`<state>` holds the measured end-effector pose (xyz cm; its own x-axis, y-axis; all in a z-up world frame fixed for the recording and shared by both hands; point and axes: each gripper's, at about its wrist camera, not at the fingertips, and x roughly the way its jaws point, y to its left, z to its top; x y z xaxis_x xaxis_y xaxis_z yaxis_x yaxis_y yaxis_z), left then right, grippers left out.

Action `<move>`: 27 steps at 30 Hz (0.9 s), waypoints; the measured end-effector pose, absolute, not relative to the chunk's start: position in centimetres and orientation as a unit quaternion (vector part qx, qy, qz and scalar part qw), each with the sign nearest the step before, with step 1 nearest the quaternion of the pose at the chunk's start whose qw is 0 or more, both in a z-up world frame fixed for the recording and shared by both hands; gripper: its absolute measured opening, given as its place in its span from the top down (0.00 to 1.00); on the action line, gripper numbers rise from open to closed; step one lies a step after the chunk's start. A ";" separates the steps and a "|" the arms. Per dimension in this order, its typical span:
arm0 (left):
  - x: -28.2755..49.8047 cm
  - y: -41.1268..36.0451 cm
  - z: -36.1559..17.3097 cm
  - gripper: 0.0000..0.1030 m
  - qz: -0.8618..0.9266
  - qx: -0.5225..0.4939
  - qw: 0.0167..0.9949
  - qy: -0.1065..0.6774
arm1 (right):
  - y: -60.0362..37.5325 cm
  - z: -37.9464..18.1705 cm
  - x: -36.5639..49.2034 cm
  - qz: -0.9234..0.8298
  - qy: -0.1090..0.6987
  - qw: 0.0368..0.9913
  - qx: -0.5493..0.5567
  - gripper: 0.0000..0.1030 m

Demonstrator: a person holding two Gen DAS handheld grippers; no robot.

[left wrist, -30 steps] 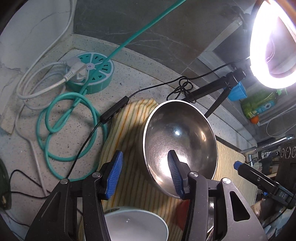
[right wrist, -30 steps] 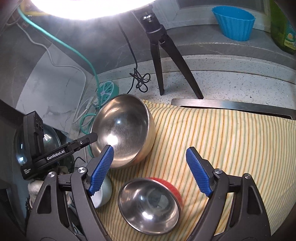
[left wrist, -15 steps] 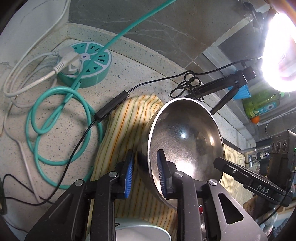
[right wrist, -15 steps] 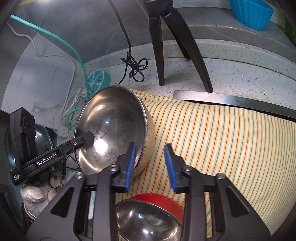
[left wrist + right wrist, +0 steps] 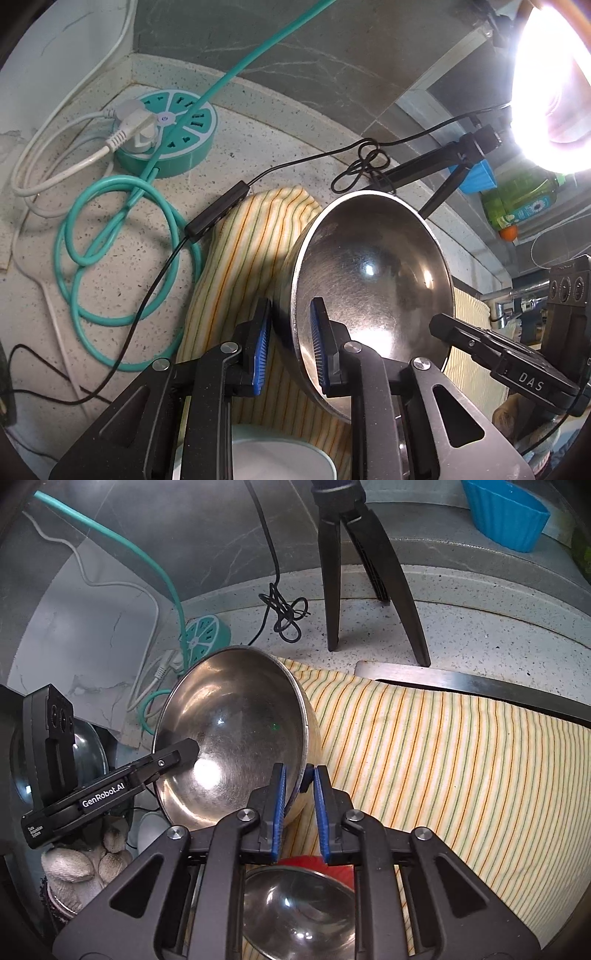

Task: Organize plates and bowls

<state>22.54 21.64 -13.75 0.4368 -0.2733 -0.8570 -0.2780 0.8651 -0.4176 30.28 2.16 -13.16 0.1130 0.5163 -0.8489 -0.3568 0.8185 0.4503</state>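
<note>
Left-wrist view shows the speckled stone counter [image 5: 258, 147] carrying everything, with the yellow striped cloth [image 5: 243, 251] spread over it as a soft bed for the dishes. On that cloth sits the task's main thing, the large round stainless-steel bowl [image 5: 373, 280], tipped up on its side so its hollow faces the cameras. It stands tilted, I judge, because both tools grip its rim from opposite sides.

The left gripper [image 5: 290, 345] is clamped on the near left rim, one blue pad inside the bowl and one outside against the wall. The right gripper [image 5: 299, 805] pinches the opposite rim in the same way, its jaws nearly closed on the thin metal edge. A two-sided hold suits a wide, slippery bowl that one pinch would let swing.

Open room lies mostly to the right, across the broad bare stretch of cloth. Toward the back the black tripod [image 5: 354, 572] stands close, and the metal sink edge [image 5: 424, 675] borders the cloth. To the left the teal coiled cable [image 5: 110, 236] and the round teal power strip [image 5: 166, 133] crowd the counter.

Just below the grippers a smaller steel bowl with a red outside [image 5: 295, 908] lies near, and a white bowl [image 5: 277, 458] sits under the left tool, so a low sweep toward the person could strike them.
</note>
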 end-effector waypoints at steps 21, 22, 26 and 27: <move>17.2 16.1 -5.8 0.81 -0.057 -0.216 0.852 0.473 | -6.2 -6.1 22.8 0.311 0.549 0.766 0.122 0.84; 17.0 15.7 -5.6 0.81 -0.061 -0.216 0.853 0.472 | -6.8 -5.9 22.4 0.309 0.548 0.767 0.126 0.84; 16.1 14.0 -5.4 0.81 -0.080 -0.213 0.853 0.469 | -9.2 -5.3 21.1 0.304 0.545 0.769 0.140 0.84; 15.8 13.3 -5.3 0.81 -0.086 -0.211 0.854 0.468 | -10.0 -5.2 20.7 0.302 0.544 0.770 0.141 0.84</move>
